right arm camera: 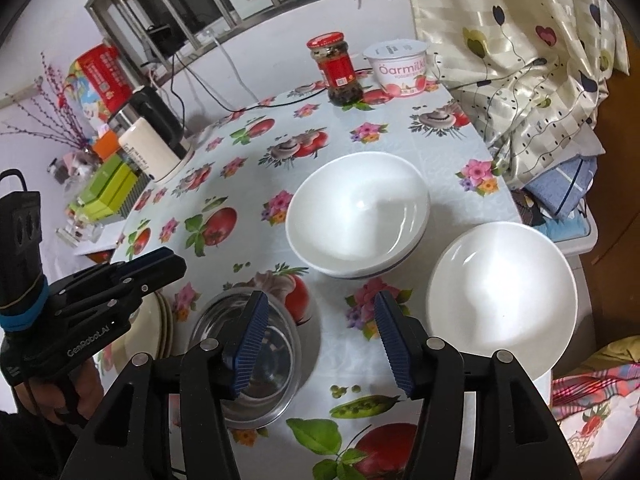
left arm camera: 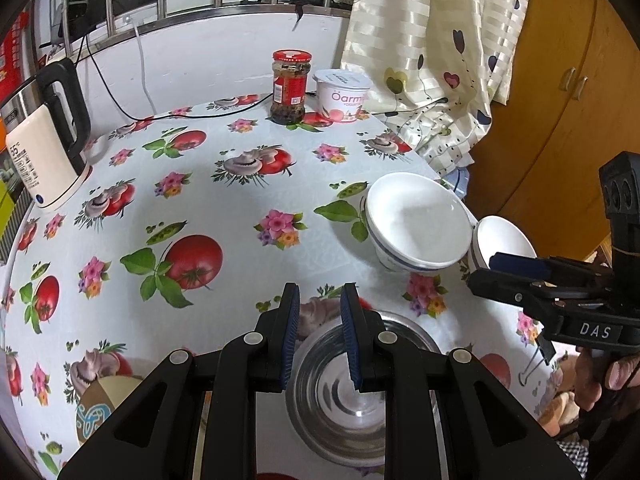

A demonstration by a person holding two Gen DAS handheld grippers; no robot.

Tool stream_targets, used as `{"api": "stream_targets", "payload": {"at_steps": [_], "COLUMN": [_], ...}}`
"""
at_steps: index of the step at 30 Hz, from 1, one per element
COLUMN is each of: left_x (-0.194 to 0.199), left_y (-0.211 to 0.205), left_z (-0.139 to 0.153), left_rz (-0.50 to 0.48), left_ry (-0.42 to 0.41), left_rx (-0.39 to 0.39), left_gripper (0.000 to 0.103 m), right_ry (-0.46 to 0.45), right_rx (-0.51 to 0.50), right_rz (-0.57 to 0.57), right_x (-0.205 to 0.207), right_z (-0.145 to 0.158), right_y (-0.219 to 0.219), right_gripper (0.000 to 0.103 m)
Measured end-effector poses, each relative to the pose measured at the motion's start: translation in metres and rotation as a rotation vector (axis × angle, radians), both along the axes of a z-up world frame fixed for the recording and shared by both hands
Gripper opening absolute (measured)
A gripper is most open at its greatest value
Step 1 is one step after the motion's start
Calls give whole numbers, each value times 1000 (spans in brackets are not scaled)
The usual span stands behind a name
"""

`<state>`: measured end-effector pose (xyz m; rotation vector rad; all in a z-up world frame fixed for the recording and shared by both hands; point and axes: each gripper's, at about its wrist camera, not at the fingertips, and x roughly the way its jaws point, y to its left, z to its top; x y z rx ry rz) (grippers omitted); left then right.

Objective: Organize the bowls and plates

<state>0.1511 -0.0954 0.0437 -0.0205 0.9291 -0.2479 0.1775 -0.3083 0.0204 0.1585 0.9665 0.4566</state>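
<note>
A: Where do your bowls stand?

B: Stacked white bowls with a blue band sit mid-bench. A single white bowl is just beside them on the right, at the bench edge. A steel bowl is near you, left of both, and a pile of cream plates lies just left of it.

A: And your grippers?

B: Your right gripper hangs over the cloth between the steel bowl and the single white bowl, released, nothing between its pads. Your left gripper hovers above the steel bowl's far rim with a narrow gap, grasping nothing.

A: Further out?

B: A red-lidded jar and a yogurt tub stand at the far edge, close together. A kettle sits far left, a curtain hangs on the right.
</note>
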Motion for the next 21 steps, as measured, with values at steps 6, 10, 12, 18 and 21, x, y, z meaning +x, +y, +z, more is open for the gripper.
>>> {"api": "stream_targets", "payload": {"at_steps": [6,10,12,18,21], "left_x": [15,26,30,47,55], "left_y": [-1,-3,-4,-17,-24], "left_z": [-7,-8,-8,-10,-13], "left_rz": [11,19,16,-8,-22], "left_ry": [24,33,40,59,68], "left_rx": [-27,-48,-65,-106,-113], "left_gripper": [21,21,21,21,21], "right_ry": [-18,-23,-25,-19,-3], "right_rx": [-23,-49,-58,-77,-75], "right_rz": [-30,-64,-78,-118,-128], "right_x": [13,24,30,48,57], "right_z": [3,5,5,1,-5], "right_y": [-10,-19,-23,-33,-36], "right_gripper": [55,55,54,38,31]}}
